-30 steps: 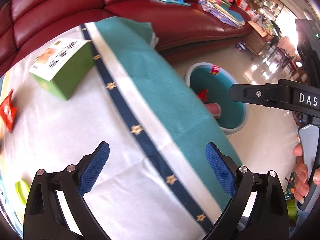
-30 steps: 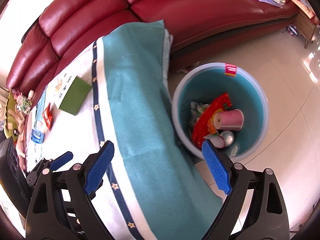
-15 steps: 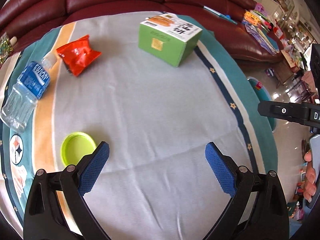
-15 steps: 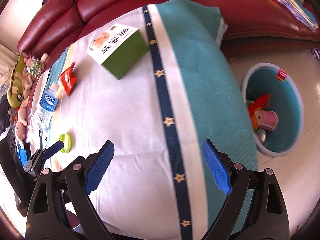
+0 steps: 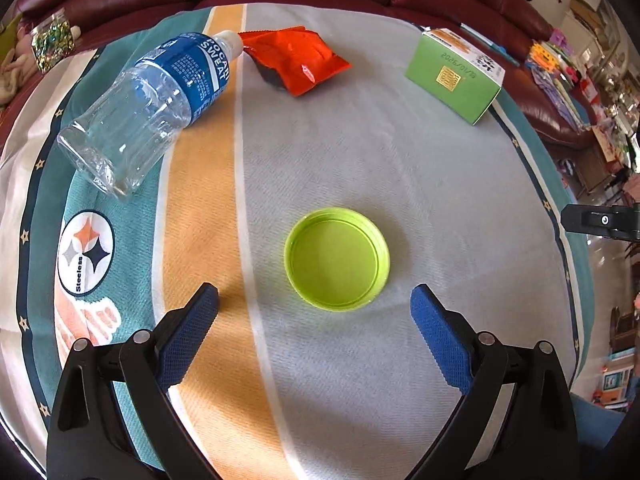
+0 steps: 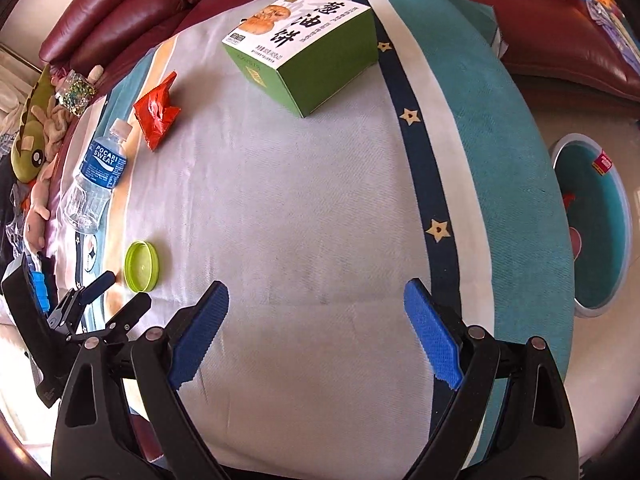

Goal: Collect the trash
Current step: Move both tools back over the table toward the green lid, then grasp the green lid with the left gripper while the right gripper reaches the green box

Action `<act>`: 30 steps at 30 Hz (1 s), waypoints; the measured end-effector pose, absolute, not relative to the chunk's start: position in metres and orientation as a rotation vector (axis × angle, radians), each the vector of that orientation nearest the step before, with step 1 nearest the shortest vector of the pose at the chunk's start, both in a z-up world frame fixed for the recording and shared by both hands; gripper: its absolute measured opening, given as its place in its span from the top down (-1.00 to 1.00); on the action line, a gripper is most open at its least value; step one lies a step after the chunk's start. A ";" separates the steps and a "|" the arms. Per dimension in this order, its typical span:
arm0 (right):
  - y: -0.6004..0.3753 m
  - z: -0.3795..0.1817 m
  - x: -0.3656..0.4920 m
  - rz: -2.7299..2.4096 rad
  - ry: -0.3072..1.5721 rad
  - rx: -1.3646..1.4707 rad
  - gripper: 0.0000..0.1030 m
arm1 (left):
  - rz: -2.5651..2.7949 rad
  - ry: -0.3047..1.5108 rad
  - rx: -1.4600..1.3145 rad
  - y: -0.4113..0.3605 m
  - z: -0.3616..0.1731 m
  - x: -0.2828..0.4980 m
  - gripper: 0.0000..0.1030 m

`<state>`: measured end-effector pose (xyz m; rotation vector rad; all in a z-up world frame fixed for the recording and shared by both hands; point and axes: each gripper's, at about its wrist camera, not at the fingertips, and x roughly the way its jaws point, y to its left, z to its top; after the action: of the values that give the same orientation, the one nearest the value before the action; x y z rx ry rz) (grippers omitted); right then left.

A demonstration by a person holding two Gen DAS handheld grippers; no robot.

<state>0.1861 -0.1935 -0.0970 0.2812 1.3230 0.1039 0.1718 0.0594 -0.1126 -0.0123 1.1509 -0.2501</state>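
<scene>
Both cameras have swung away from the round teal plastic waste bin [image 6: 592,224] on the floor and back over the tabletop [image 5: 400,160], which is draped in a grey, orange and teal striped cloth. A second ago the bin, already holding a red wrapper and a pink cup, filled the right view; now it sits at that view's right edge, well apart from what remains. That suggests a drop-off is finished and the next pickup is beginning.

The round lime-green plastic lid [image 5: 337,259] is the landmark, lying open side up on the cloth. The left gripper [image 5: 314,306] hovers just short of it, its blue pads spread wide on either side, touching nothing and holding nothing. Beyond the lid and to its left lies a clear plastic bottle with a blue label [image 5: 148,108] on its side. Straight beyond the lid is a crumpled red-orange foil snack wrapper [image 5: 296,60]. Beyond it to the right stands a green cardboard box with a white printed top [image 5: 456,68].

The right gripper [image 6: 316,312] hangs over bare cloth to the right of the lid, released and empty. Whether the bottle is fully empty is hard to judge, though no liquid shows.
</scene>
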 end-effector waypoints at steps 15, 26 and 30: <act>-0.155 -0.098 0.219 0.114 1.336 0.223 -0.66 | -0.300 1.086 0.037 0.053 -0.110 0.178 -0.05; -0.162 -0.071 0.271 0.041 1.273 0.196 -0.66 | -0.330 1.057 -0.065 0.047 -0.100 0.222 -0.04; -0.163 -0.052 0.311 -0.021 1.208 0.184 -0.66 | -0.353 1.046 -0.083 0.039 -0.094 0.241 -0.04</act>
<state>0.3113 -0.1630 -0.0515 0.1835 1.2078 -0.0209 0.2411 0.0388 -0.0942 -0.0832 1.0462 -0.3532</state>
